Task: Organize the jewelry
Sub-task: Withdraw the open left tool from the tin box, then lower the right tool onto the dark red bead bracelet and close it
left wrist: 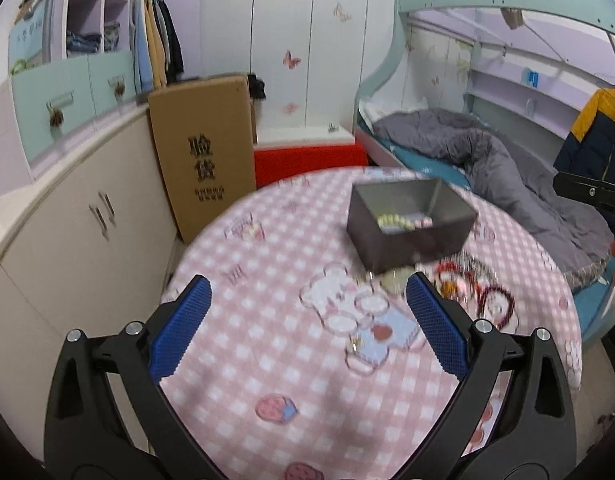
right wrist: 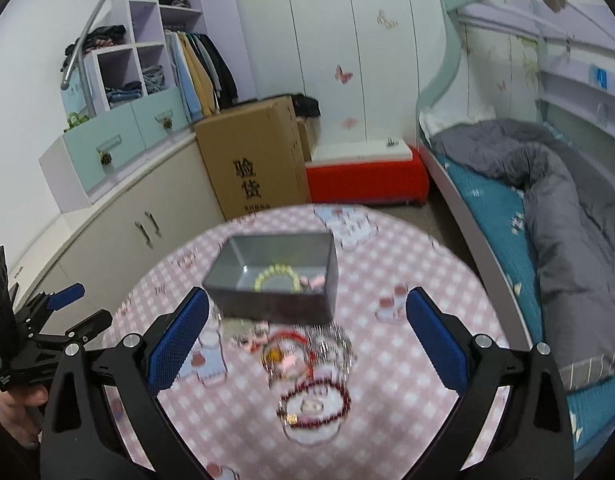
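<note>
A loose cluster of jewelry (right wrist: 307,356) lies on a round table with a pink checked cloth (right wrist: 407,400), just in front of a grey open-topped box (right wrist: 275,280). Nearest the viewer is a dark red beaded bracelet (right wrist: 313,406), lying flat as a ring; beyond it, tangled close together, sit a thin red loop, silver chain pieces and a small amber-coloured piece (blur hides the finer detail). Inside the box a pale green beaded bracelet (right wrist: 277,278) already rests against the front wall.

The right gripper (right wrist: 307,340) hovers above the cluster with its blue-padded jaws spread wide and nothing between them; the red bracelet lies below and between the fingers, slightly toward the viewer. This gripper seems the nearer one for the next pick.

The left gripper (left wrist: 307,320) is also spread wide and empty. From its view the cluster (left wrist: 471,292) sits off to its right, partly behind its right finger, with the box (left wrist: 411,220) ahead and to the right.

The box's long side runs roughly left to right. Bare cloth surrounds the cluster to the left and right, giving room to descend; the table's near edge lies close below the bracelet.
</note>
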The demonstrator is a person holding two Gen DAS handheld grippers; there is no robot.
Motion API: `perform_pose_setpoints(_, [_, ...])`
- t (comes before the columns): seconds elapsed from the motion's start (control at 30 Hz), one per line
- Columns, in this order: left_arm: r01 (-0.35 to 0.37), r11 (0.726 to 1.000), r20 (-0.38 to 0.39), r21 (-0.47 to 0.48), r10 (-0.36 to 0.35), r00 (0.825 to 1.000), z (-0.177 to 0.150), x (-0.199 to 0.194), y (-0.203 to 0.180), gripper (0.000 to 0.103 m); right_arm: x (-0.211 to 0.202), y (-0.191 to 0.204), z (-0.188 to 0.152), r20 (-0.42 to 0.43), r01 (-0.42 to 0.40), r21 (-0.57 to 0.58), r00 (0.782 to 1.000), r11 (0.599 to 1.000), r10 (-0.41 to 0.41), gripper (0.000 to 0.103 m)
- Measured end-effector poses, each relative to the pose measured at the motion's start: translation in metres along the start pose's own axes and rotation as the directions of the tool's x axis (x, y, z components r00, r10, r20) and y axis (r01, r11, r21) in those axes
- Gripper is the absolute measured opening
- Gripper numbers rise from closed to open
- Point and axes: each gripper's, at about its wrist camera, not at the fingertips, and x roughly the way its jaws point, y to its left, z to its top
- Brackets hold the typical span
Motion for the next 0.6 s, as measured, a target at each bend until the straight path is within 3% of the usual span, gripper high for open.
perform_pose_setpoints(0.37, [0.025, 0.999, -0.128, 0.019, -0.023, 0.991, -0.033, 0.041, -0.015, 0.095, 0.017, 0.000, -0.037, -0.104, -0.021, 0.004, 0.994, 1.000, 0.022, 0.095])
perform_pose_setpoints(0.6, [0.056, 0.998, -0.190, 0.024, -0.050, 0.981, -0.040, 0.063, -0.018, 0.075, 0.032, 0.003, -0.056, -0.166, -0.040, -0.009, 0.985, 0.999, 0.037, 0.095])
